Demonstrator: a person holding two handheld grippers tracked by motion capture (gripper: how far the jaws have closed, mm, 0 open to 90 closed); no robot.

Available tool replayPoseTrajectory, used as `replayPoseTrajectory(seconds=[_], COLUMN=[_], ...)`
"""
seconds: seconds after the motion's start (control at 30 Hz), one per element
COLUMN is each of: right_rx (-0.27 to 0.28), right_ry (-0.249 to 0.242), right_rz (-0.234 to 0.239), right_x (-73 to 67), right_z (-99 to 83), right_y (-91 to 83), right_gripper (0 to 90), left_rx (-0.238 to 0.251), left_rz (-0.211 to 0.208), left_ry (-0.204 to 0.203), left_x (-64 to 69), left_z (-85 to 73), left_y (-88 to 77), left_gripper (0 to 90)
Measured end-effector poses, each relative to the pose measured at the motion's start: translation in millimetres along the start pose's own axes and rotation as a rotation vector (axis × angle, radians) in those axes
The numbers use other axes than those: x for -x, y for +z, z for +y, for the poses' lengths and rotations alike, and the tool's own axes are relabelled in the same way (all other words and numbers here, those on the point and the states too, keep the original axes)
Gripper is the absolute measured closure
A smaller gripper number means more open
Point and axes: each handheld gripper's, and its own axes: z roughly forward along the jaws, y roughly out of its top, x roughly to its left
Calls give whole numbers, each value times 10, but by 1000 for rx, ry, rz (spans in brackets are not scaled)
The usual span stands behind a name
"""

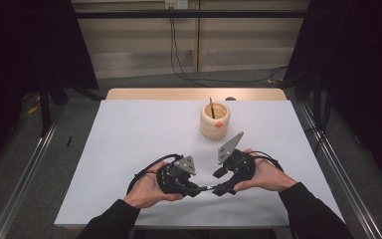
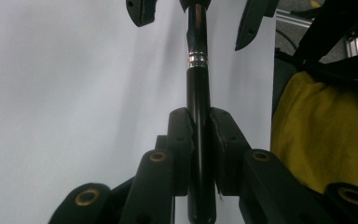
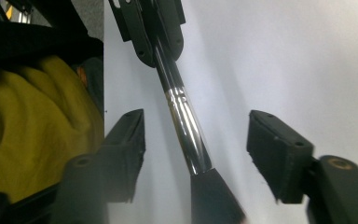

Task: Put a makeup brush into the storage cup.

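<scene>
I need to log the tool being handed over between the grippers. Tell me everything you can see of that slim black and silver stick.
The slim black and silver stick looks like a brush or pen: a glossy black handle, a thin ringed band, then a shiny chrome section that ends in a dark flared part. It lies roughly level just above the white table. The left hand-held gripper is shut on its black handle. The right hand-held gripper has its jaws open either side of the chrome part, pads not touching it.

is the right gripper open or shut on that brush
Open. In the right gripper view its pads stand apart on either side of the brush without touching it; the left gripper clamps the handle.
</scene>
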Motion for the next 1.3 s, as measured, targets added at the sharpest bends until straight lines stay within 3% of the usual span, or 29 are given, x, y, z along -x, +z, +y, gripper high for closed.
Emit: replayPoseTrajectory(seconds=[0.37,0.47,0.57,0.73,0.83,1.03,1.2,1.23,1.3], right_rx=[105,140,186,274,284,341,408,422,449], right_ry=[54,90,85,127,149,132,121,121,109], right_rz=[-54,-83,-109,-152,-173,-156,-189,-204,-218], right_x=[-5,-3,12,35,46,21,-7,-12,-14], right_z=[-59,-86,-126,-176,-198,-207,-238,-247,-267], right_y=[-48,-56,-85,-99,-96,-126,-172,-186,-209], right_gripper=[189,83,55,91,95,77,78,77,80], left_rx=[53,69,81,105,109,135,190,180,210], left_rz=[-2,-8,-8,-1,-1,13,27,41,45], left_ry=[-35,-37,-32,-44,-52,-63,-86,-72,-94], left_x=[-37,-39,-36,-52,-57,-58,-57,-61,-50], left_z=[-59,-73,-87,-107,-122,-144,-178,-177,-177], left_y=[-37,-45,-52,-56,-61,-74,-109,-125,-146], left_gripper=[797,797,797,797,797,797,797,797,797])
